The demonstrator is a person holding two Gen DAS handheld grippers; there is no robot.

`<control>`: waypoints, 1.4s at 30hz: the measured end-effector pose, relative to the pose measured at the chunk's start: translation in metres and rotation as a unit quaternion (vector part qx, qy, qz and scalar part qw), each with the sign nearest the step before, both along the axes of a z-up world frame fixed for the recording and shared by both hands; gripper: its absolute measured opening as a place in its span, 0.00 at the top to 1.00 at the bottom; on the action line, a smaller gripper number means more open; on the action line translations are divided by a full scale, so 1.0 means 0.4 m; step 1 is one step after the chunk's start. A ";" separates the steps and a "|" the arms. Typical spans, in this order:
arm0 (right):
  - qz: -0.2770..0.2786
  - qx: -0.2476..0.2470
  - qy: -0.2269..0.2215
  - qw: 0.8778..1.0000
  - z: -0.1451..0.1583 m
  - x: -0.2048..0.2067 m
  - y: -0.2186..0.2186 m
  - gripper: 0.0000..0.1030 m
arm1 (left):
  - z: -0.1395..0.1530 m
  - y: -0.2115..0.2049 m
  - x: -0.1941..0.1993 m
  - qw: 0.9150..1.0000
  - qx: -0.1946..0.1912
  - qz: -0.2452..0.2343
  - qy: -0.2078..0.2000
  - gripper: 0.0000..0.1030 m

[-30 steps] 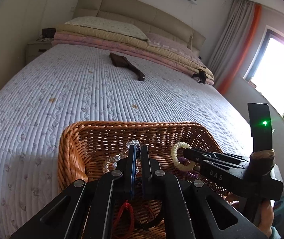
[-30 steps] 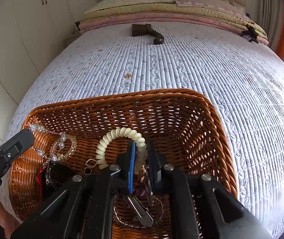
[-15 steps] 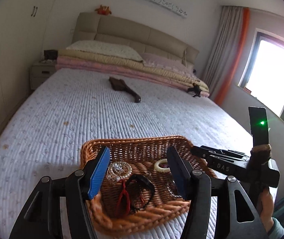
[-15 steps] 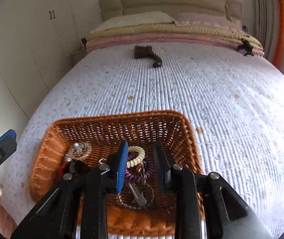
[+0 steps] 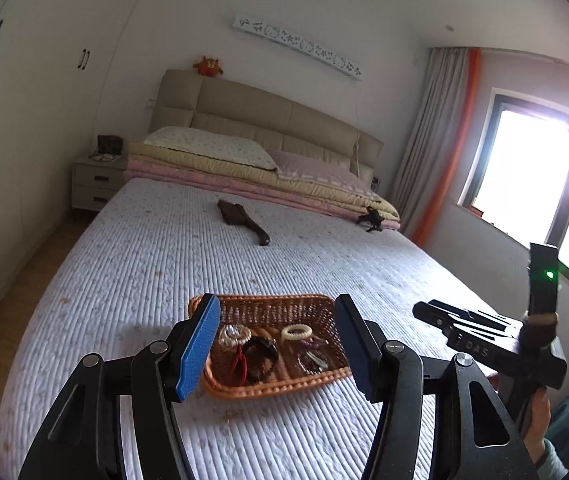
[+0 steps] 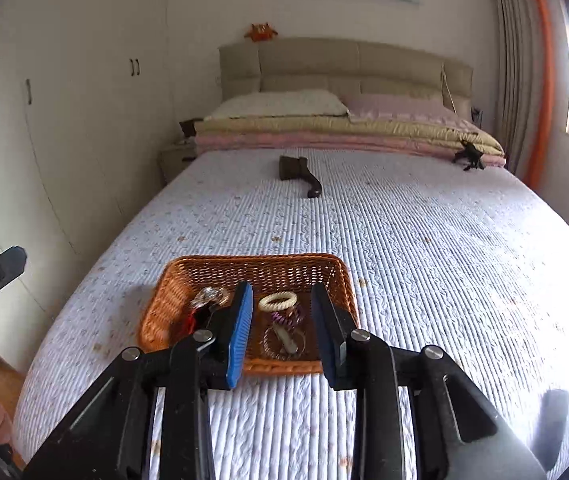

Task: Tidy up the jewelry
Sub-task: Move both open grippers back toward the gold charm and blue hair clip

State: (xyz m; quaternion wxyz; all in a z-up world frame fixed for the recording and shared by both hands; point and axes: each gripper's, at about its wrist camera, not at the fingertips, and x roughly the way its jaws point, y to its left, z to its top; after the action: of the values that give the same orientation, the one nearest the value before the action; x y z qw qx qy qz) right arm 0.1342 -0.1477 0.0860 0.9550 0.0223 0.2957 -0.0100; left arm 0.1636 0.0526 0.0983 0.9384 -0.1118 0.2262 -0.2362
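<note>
A woven brown basket (image 5: 268, 392) (image 6: 172, 292) sits on the bed with jewelry in it. Inside lie a cream bead bracelet (image 5: 297, 332) (image 6: 278, 301), a crystal bracelet (image 5: 235, 334) (image 6: 209, 295), a dark bangle (image 5: 260, 354), a purple coil (image 6: 284, 317) and a metal ring with a key (image 6: 286, 340). My left gripper (image 5: 277, 300) hangs open above and short of the basket, holding nothing. My right gripper (image 6: 281, 286) is narrower, its jaws opening, with nothing between them. It also shows from the side as the right gripper (image 5: 424, 308) beside the basket.
The quilted bedspread (image 5: 144, 280) stretches all round the basket. A dark brown wooden object (image 5: 244, 220) lies mid-bed. A small black item (image 5: 370, 220) rests by the folded quilts (image 5: 244, 168). A nightstand (image 5: 96, 184) stands at the left. A hand (image 5: 536, 420) grips the right tool.
Both grippers were shut down inside the basket among the jewelry. They have opened, risen and drawn back, and the jewelry stays in the basket, which now looks small and farther off.
</note>
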 end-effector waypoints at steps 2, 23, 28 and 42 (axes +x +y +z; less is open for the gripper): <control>0.009 -0.001 -0.004 1.000 -0.007 -0.062 0.021 0.69 | -0.008 0.017 -0.051 1.000 0.003 0.001 -0.006 0.41; -0.033 0.028 -0.004 0.999 -0.385 -0.559 0.206 0.68 | -0.355 0.065 -0.229 0.997 0.028 0.000 0.071 0.41; -0.053 0.064 0.018 0.996 -0.453 -0.589 0.189 0.68 | -0.378 0.039 -0.131 0.994 0.047 -0.036 0.088 0.41; -0.063 0.084 0.029 0.994 -0.492 -0.572 0.239 0.67 | -0.490 -0.095 0.082 0.972 0.143 -0.109 0.151 0.41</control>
State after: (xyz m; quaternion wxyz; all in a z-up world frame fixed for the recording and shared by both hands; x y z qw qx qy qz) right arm -0.0947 -0.0522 -0.1108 0.9381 0.1204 0.3214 -0.0459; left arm 0.1964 0.0146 -0.0978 0.8682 0.0150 0.4075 -0.2827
